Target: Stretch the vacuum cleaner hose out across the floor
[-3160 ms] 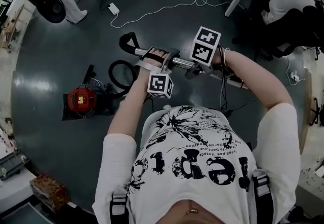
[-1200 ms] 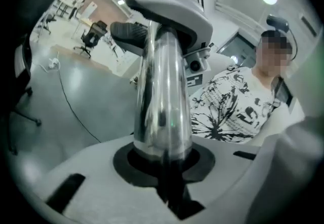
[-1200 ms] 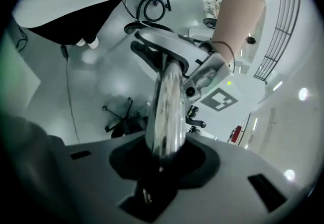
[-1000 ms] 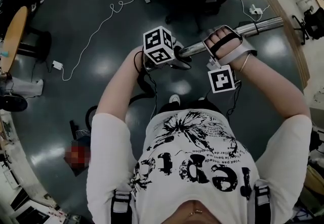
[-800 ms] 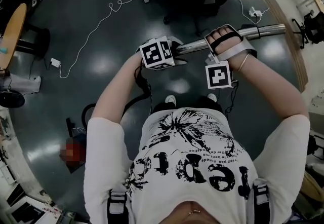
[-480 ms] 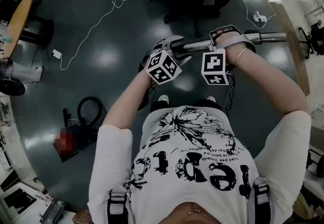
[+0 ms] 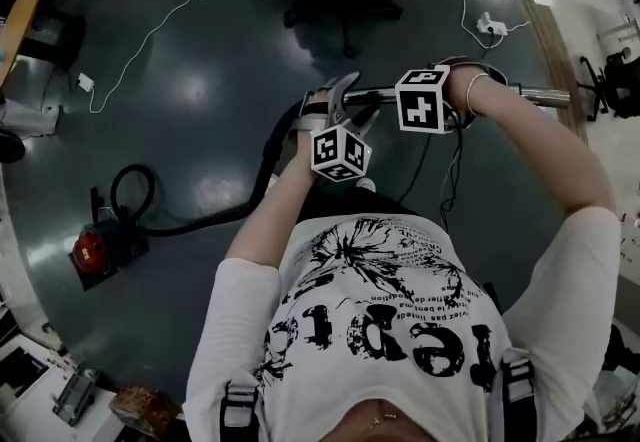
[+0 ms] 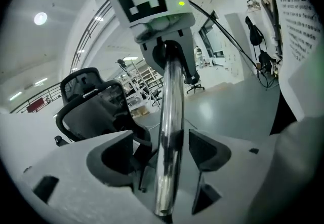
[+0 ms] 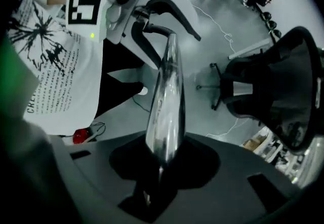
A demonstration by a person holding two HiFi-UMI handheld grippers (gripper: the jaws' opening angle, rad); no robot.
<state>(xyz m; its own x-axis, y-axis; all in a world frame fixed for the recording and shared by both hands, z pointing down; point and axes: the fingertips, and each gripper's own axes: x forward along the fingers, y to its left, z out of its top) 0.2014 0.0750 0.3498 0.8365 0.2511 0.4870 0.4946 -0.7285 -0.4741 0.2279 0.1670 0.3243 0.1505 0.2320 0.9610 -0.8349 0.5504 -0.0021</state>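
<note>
Head view, wand: the metal tube [image 7: 520, 95] lies level across the upper middle of the frame, its long axis running left to right.
Head view, hands: the left gripper [image 7: 338, 115] sits at the tube's left end, and the right gripper [image 7: 440, 95] is just beside it to the right.
Head view, hose: the black hose [image 7: 210, 220] drops from the tube's left end down to the lower left. It curls in one loop beside the red vacuum cleaner [image 7: 92, 250] at the left edge, so it is not yet straight.
Left gripper view, jaws: the left gripper [image 8: 169, 153] is opening, its jaws wide. The metal tube [image 8: 169, 101] stands between the pads without being pressed and runs straight up the frame.
Right gripper view, jaws: the right gripper [image 9: 162, 164] is clamped on the metal tube [image 9: 164, 101], which rises toward the upper middle. The vacuum cleaner [image 9: 81, 136] shows small at lower left.
Relation that counts: the cleaner lies off the tube's left end. The right gripper is on the far side from it and alone has the grip.
Judgement: drawing the tube toward the right of the head view should take out the loop.
</note>
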